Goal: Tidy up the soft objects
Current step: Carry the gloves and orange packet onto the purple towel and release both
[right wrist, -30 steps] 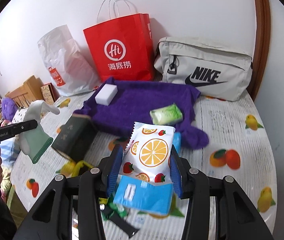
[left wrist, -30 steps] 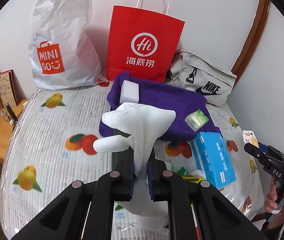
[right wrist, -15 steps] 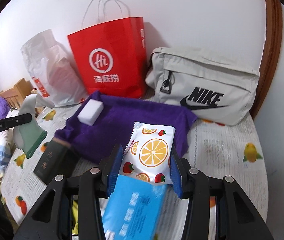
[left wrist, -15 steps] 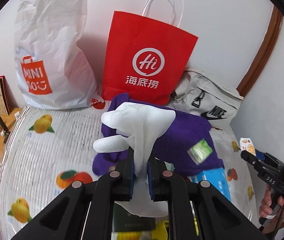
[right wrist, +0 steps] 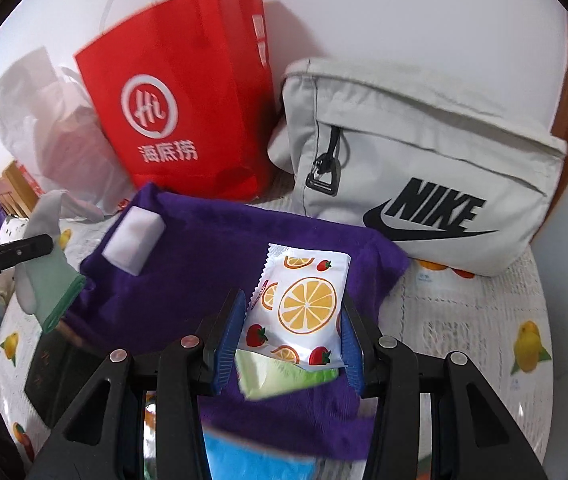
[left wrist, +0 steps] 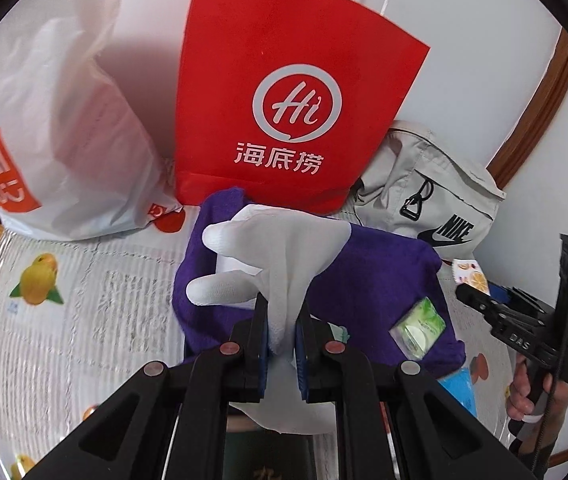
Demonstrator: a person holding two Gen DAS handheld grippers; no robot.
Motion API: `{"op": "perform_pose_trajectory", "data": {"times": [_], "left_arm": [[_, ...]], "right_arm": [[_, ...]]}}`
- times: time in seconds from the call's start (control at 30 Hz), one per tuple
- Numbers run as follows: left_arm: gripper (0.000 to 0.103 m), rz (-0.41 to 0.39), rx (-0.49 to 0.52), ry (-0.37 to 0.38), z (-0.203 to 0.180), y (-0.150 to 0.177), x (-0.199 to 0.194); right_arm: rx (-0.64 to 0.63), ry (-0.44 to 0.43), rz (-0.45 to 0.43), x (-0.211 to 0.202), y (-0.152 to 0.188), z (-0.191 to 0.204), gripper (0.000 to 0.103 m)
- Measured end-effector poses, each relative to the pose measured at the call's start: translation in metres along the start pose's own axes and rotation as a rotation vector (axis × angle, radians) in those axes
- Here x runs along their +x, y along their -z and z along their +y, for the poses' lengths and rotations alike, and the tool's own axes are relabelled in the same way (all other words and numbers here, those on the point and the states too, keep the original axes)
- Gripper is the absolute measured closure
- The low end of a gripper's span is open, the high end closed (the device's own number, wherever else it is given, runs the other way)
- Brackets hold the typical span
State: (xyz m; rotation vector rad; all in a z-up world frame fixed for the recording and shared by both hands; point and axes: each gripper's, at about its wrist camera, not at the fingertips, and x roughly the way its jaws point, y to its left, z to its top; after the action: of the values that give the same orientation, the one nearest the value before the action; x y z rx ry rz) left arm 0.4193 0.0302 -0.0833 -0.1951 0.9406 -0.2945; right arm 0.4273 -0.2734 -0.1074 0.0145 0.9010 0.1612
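Observation:
My left gripper is shut on a white glove, whose fingers stick up and to the left over the purple towel. The glove also shows at the left of the right wrist view, with a green cuff. My right gripper is shut on a white tissue pack with orange and strawberry prints, held above the purple towel. A white sponge block lies on the towel's far left corner. A green tissue pack rests on the towel's near right part.
Against the wall stand a white plastic bag, a red paper bag and a grey Nike pouch. A dark box and a blue pack lie near the towel on the fruit-print tablecloth.
Both grippers have moved forward toward the bags at the wall, each keeping its load. The bags and towel now look larger and closer in both views.

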Motion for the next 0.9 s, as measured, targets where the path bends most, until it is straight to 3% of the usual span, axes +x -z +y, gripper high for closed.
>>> {"op": "perform_pose_trajectory", "data": {"times": [0.23, 0.47, 0.8, 0.9], "left_arm": [[0.092, 0.049, 0.011, 0.020, -0.004, -0.009, 0.034], [0.092, 0.134, 0.037, -0.012, -0.004, -0.002, 0.072], [0.092, 0.169, 0.054, -0.040, -0.003, 0.006, 0.089], [0.089, 0.168, 0.062, -0.037, -0.004, 0.006, 0.088]], "right_arm": [[-0.004, -0.002, 0.063, 0.035, -0.004, -0.007, 0.058], [-0.009, -0.001, 0.140, 0.068, -0.004, -0.010, 0.057], [-0.010, -0.019, 0.225, 0.093, 0.001, -0.015, 0.056], [-0.026, 0.003, 0.231, 0.095, 0.000, -0.014, 0.051]]}}
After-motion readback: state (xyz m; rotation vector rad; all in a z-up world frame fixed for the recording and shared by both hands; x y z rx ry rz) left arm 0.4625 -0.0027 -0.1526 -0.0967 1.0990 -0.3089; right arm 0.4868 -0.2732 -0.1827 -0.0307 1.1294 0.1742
